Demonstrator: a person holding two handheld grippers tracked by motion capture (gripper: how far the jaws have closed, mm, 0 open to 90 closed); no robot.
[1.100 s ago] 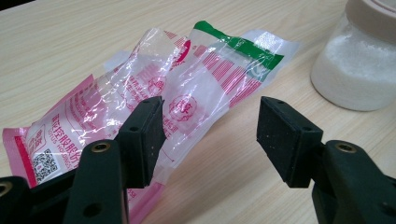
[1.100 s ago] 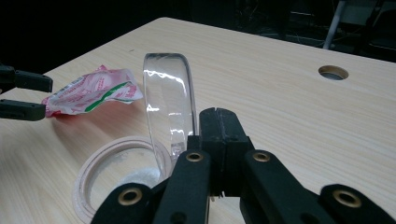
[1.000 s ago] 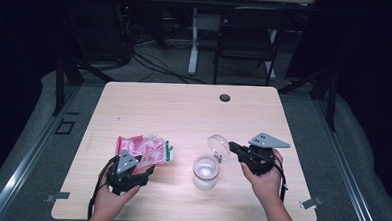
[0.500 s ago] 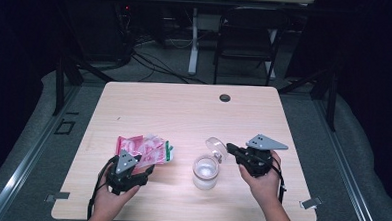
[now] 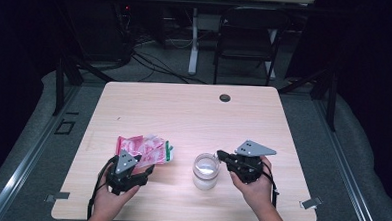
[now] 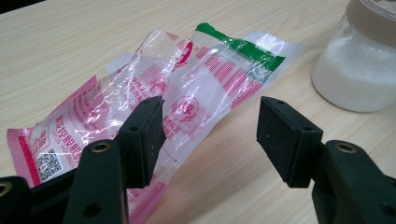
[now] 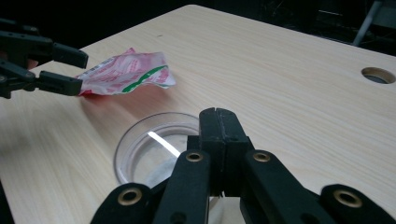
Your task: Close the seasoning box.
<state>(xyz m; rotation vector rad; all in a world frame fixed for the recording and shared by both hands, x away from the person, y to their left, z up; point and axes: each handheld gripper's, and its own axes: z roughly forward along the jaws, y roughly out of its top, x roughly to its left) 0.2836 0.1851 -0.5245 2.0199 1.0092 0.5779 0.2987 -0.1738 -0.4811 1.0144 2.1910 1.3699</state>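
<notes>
Near the table's front edge, the left gripper (image 5: 140,174) waits with jaws apart just short of the pink plastic packets (image 5: 143,148), gripping nothing yet. To its right, the right gripper (image 5: 222,154), jaws pressed together and empty, hangs at the rim of the open glass jar (image 5: 205,170) of white powder. Judging by this, the packets are yet to be picked up and emptied into the jar.

The table (image 5: 194,115) has a pale wood-grain top with rounded corners and a round cable hole (image 5: 225,98) near its far edge. On its near half lie crinkled pink-and-green plastic packets (image 5: 143,148) at the left and a clear jar (image 5: 205,171) of white powder to their right.
</notes>
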